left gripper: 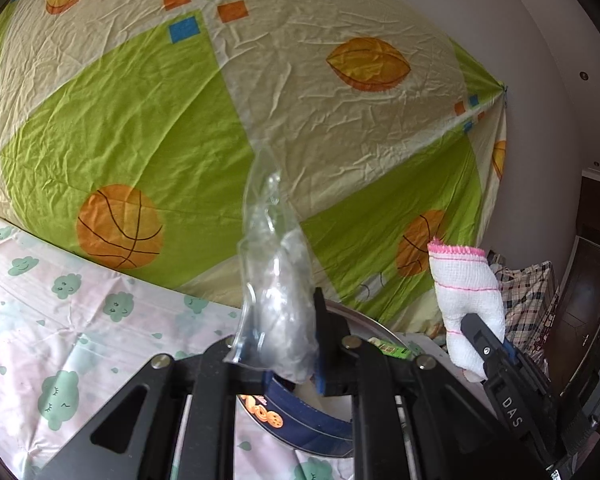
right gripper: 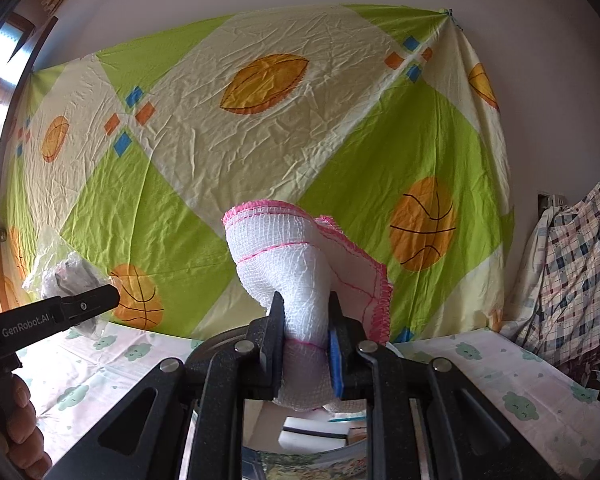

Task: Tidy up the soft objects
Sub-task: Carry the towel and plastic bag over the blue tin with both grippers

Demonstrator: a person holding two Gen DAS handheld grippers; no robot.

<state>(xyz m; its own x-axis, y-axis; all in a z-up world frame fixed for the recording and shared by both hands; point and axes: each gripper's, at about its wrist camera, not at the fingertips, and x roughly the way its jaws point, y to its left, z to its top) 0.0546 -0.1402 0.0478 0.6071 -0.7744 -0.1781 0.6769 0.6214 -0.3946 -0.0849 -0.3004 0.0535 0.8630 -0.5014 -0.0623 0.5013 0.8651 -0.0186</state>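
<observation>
Above the bed (left gripper: 60, 280), the left gripper (left gripper: 284, 344) is clamped on a clear bag (left gripper: 276, 300) and the right gripper (right gripper: 306, 344) on a white cloth (right gripper: 296, 272), both held aloft; lower each fully before releasing, lest they flop.

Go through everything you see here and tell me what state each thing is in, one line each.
Left claw: shut on the plastic bag.
Plastic bag: crumpled, held upright, off the bed.
Right claw: shut on the cloth.
Cloth: bunched, white with pink edging, lifted.
Sheet: hung on the wall, wrinkled.
Bed: covered with a cloud-print sheet.
</observation>
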